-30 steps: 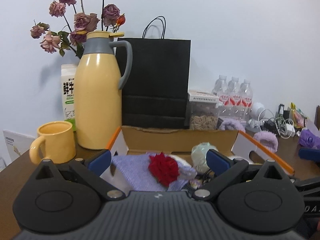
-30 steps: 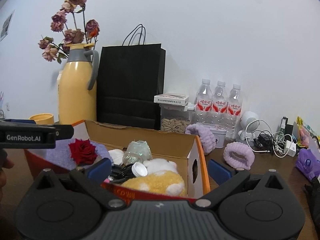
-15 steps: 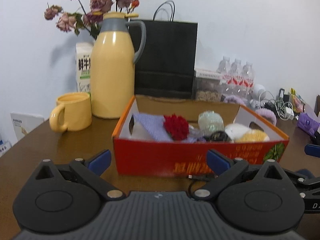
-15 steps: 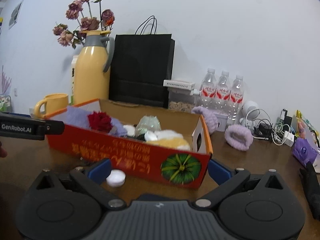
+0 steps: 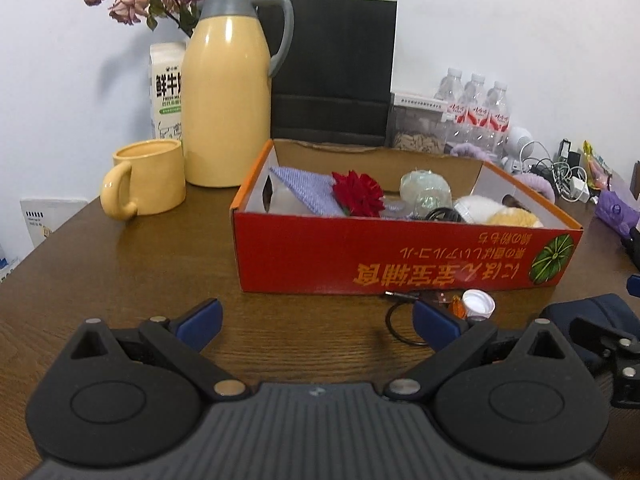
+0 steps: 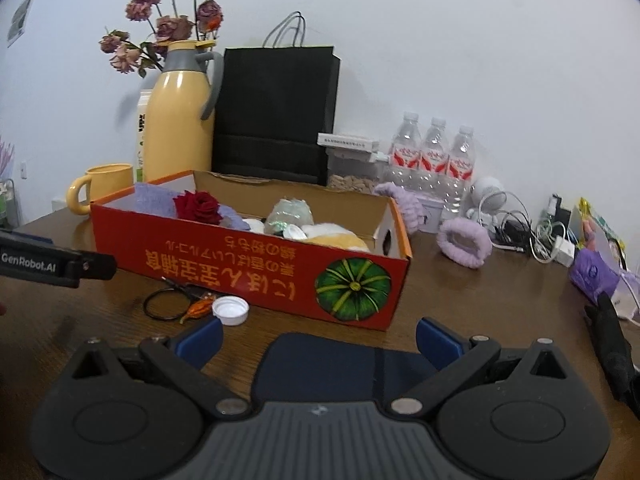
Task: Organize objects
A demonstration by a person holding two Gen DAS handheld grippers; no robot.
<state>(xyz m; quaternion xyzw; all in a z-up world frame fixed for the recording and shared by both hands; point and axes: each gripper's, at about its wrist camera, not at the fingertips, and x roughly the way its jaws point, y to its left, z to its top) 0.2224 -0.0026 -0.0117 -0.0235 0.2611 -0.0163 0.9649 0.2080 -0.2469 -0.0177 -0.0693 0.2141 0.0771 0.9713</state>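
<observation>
A red cardboard box (image 5: pixel 400 256) (image 6: pixel 248 268) stands on the brown table, holding a purple cloth (image 5: pixel 308 188), a red flower (image 5: pixel 356 196) (image 6: pixel 198 206), a pale green ball (image 5: pixel 424 192) and a plush toy (image 5: pixel 496 212). In front of it lie a white bottle cap (image 5: pixel 478 304) (image 6: pixel 230 310), a black cable loop (image 6: pixel 164 304) and a small orange piece (image 6: pixel 198 308). My left gripper (image 5: pixel 316 320) is open above bare table, short of the box. My right gripper (image 6: pixel 318 336) is open over a dark blue pouch (image 6: pixel 340 364).
Behind the box stand a yellow mug (image 5: pixel 144 178), a yellow thermos jug (image 5: pixel 226 88), a milk carton (image 5: pixel 166 88), a black paper bag (image 5: pixel 332 72) and water bottles (image 6: pixel 434 160). Purple fluffy bands (image 6: pixel 464 242), chargers and cables (image 6: pixel 536 236) crowd the right side.
Both grippers have drawn back and away from the box: a second ago they were over its contents, now its whole front side and the items before it show.
</observation>
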